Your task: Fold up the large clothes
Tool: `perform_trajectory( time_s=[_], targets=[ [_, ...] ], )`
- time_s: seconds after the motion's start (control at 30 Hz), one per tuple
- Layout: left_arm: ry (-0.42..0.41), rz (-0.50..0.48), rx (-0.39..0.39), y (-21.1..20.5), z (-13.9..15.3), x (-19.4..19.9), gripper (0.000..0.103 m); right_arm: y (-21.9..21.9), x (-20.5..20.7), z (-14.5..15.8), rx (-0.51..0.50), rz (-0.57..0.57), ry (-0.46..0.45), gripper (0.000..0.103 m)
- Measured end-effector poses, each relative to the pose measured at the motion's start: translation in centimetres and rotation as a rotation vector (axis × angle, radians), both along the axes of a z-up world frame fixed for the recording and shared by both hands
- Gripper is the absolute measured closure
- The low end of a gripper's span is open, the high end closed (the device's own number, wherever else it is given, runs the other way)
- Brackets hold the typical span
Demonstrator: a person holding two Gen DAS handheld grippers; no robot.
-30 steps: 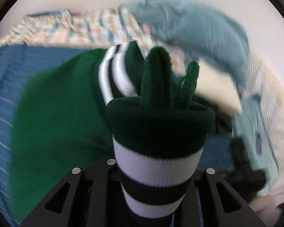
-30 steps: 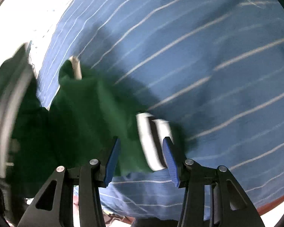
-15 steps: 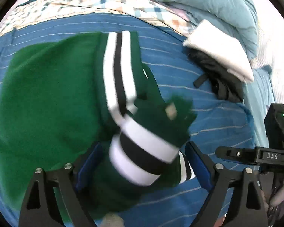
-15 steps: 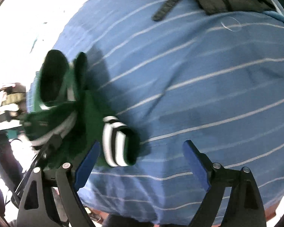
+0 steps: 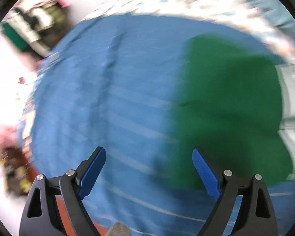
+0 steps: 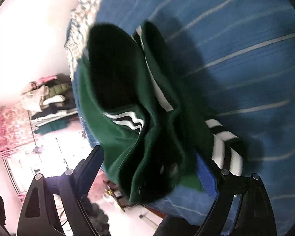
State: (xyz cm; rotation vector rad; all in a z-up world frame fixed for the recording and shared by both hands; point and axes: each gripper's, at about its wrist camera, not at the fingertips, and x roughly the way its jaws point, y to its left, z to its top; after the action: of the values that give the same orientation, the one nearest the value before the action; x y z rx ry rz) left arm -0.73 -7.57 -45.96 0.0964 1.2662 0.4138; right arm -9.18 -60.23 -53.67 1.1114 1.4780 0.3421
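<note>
Green jacket (image 5: 226,106) lies bunched on the blue striped bedspread (image 5: 112,90) — both hand-held grippers spread, empty.

L side: I see bare blue bedsheet (image 5: 112,102), open pass | R side: heaped green garment (image 6: 127,122) blocks my path | far R: sheet free | bed edge: floor clutter (image 6: 47,98)

Heavy motion smear across both fisheye views, edges bowed and ringed in black. Background beyond the blue white-striped bedsheet (image 5: 116,102) is blown out to white glare. The dark green knitted garment (image 6: 127,106) throws a deep shadow rightward; its folds go nearly black.
</note>
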Motion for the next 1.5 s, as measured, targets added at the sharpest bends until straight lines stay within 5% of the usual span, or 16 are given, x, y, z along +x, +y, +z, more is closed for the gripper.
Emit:
perform_trajectory(
  time_s=[0.03, 0.1, 0.13, 0.23, 0.3, 0.4, 0.53, 0.63, 0.83, 0.93, 1.0, 1.07, 1.2, 1.3, 1.4, 1.5],
  targets=[
    [0.029, 0.035, 0.034, 1.3, -1.9, 0.0, 0.013, 0.6, 0.4, 0.0, -0.021, 0.002, -0.008, 0.016],
    [0.045, 0.092, 0.054, 3.3, -4.4, -0.2, 0.013, 1.7, 0.9, 1.0, -0.106, 0.021, -0.046, 0.060],
    [0.075, 0.129, 0.064, 4.5, -6.2, -0.1, 0.013, 2.5, 1.2, 1.6, -0.166, 0.050, -0.060, 0.066],
    [0.156, 0.163, 0.034, 5.6, -10.3, 0.6, 0.011, 4.0, 1.6, 2.0, -0.227, 0.077, -0.070, 0.066],
    [0.128, 0.184, 0.049, 5.6, -11.0, 0.6, 0.000, 5.4, 2.2, 0.7, -0.231, 0.131, -0.034, 0.070],
    [0.040, 0.230, 0.017, 6.0, -11.2, -0.1, 0.000, 6.2, 2.4, 0.2, -0.262, 0.120, -0.008, 0.084],
    [-0.009, 0.269, -0.058, 6.7, -11.1, -0.8, 0.000, 3.4, 0.6, 4.5, -0.174, -0.068, -0.070, 0.087],
    [0.046, 0.268, -0.091, 7.1, -10.8, -0.2, 0.000, 1.4, -1.2, 7.4, -0.187, -0.120, -0.107, 0.087],
    [-0.002, 0.279, -0.144, 7.4, -4.4, 1.8, 0.000, -0.7, -2.7, 0.9, -0.345, -0.113, 0.056, 0.086],
    [-0.109, 0.150, -0.108, 4.0, 2.0, 4.0, 0.000, -0.8, -2.5, -2.5, -0.351, -0.136, 0.151, 0.068],
    [-0.170, 0.058, -0.105, 1.2, 5.2, 5.8, 0.000, -1.4, -2.0, -2.4, -0.336, -0.127, 0.203, 0.043],
    [-0.194, -0.041, -0.129, -1.6, 6.9, 8.1, 0.000, -1.8, -1.8, -0.6, -0.420, -0.105, 0.193, 0.043],
    [-0.175, -0.174, -0.126, -6.7, 5.3, 13.2, 0.000, -1.8, -0.7, 4.1, -0.582, -0.113, 0.097, 0.043],
    [-0.098, -0.218, -0.081, -9.7, 1.7, 16.5, 0.000, -0.2, 1.5, 6.6, -0.484, -0.139, -0.060, 0.046],
    [-0.065, -0.205, -0.020, -10.0, -1.6, 19.4, 0.000, 1.3, 4.4, 7.0, -0.367, -0.106, -0.191, 0.076],
    [-0.057, -0.178, -0.085, -8.3, -2.3, 20.9, 0.000, 4.1, 7.8, 3.2, -0.360, -0.029, -0.163, 0.084]
  ],
)
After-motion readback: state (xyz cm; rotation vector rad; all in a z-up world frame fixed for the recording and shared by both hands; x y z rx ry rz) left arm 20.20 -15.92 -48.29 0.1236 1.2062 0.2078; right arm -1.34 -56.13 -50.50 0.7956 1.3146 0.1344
